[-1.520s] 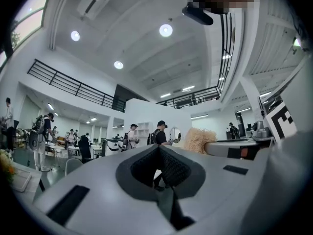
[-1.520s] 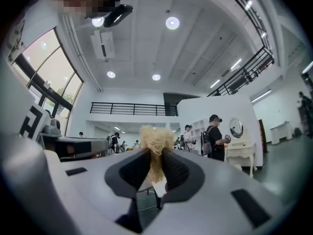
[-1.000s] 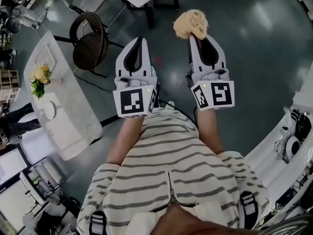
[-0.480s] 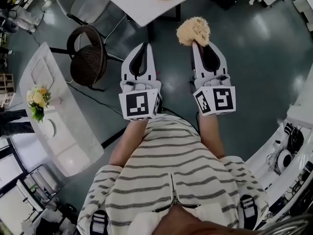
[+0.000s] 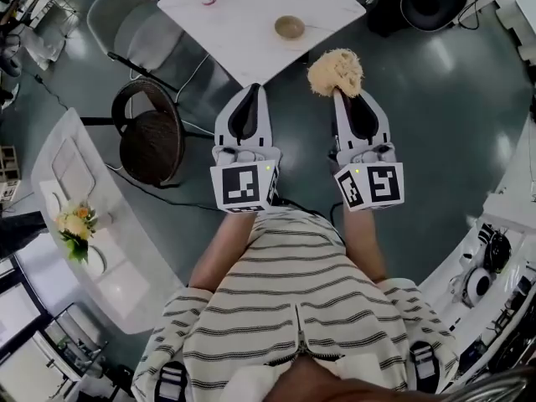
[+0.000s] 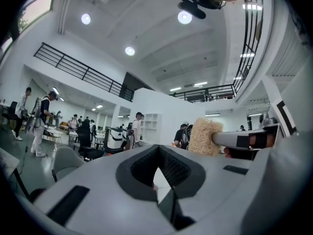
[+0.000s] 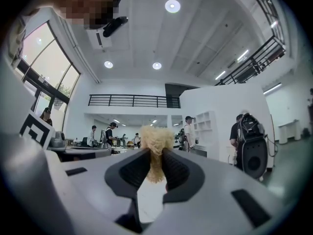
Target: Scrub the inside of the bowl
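1. The head view is looking steeply down from above the person, taking in the striped top [image 5: 293, 300], both grippers held out in front, and the floor [image 5: 435, 124] well below. A white table [image 5: 243, 23] is lying at the view's top edge.
2. The left gripper view is riding on the left gripper [image 6: 157, 148], close behind the jaws, facing along them and tilting up toward the hall's ceiling [image 6: 146, 28].
3. The right gripper view is sitting likewise on the right gripper [image 7: 155, 153], facing the same hall.
4. All three views are sharing the fibrous scrubber [image 5: 335, 71]. It is showing at the right in the left gripper view and dead ahead, very near, in the right gripper view.
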Tool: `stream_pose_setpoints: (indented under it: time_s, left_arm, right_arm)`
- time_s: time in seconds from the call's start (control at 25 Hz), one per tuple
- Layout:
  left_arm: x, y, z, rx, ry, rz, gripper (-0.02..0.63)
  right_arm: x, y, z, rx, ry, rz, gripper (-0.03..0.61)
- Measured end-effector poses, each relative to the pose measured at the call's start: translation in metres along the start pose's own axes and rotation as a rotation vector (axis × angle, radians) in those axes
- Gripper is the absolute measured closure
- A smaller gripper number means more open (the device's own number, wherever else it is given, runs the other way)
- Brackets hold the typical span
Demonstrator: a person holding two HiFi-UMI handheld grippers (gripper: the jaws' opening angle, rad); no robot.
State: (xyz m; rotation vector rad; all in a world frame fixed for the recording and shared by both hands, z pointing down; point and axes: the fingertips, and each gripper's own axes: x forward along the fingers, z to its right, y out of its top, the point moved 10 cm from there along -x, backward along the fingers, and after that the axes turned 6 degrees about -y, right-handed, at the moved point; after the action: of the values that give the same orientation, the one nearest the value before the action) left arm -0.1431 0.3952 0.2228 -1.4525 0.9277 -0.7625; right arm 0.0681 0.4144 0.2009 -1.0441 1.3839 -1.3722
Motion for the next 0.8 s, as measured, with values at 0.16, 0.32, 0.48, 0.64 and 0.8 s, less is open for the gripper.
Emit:
stream_pose_setpoints:
  time_s: [0.16, 0.32, 0.48, 0.64, 0.8]
  left_arm:
    - [0.023, 0.000, -0.025, -0.006, -0.013, -0.005, 0.609]
    - [0.043, -0.005, -0.043, -0.030, -0.026, -0.018, 0.609]
    - [0.072, -0.011, -0.052, -0.032, -0.035, -0.027, 0.610]
    - [0.111, -0.022, -0.056, -0.034, -0.024, -0.022, 0.609]
    - [0.159, -0.028, -0.066, -0.027, -0.008, -0.016, 0.609]
  right_arm:
    - [0.032, 0.000, -0.001, 0.000, -0.010, -0.009, 0.499]
    - [0.056, -0.003, -0.002, -0.002, -0.010, -0.030, 0.499]
    - [0.084, -0.008, 0.010, 0.006, -0.004, -0.038, 0.499]
    - [0.118, -0.015, 0.033, 0.006, 0.011, -0.025, 0.499]
    - [0.168, -0.022, 0.060, 0.013, 0.057, -0.006, 0.499]
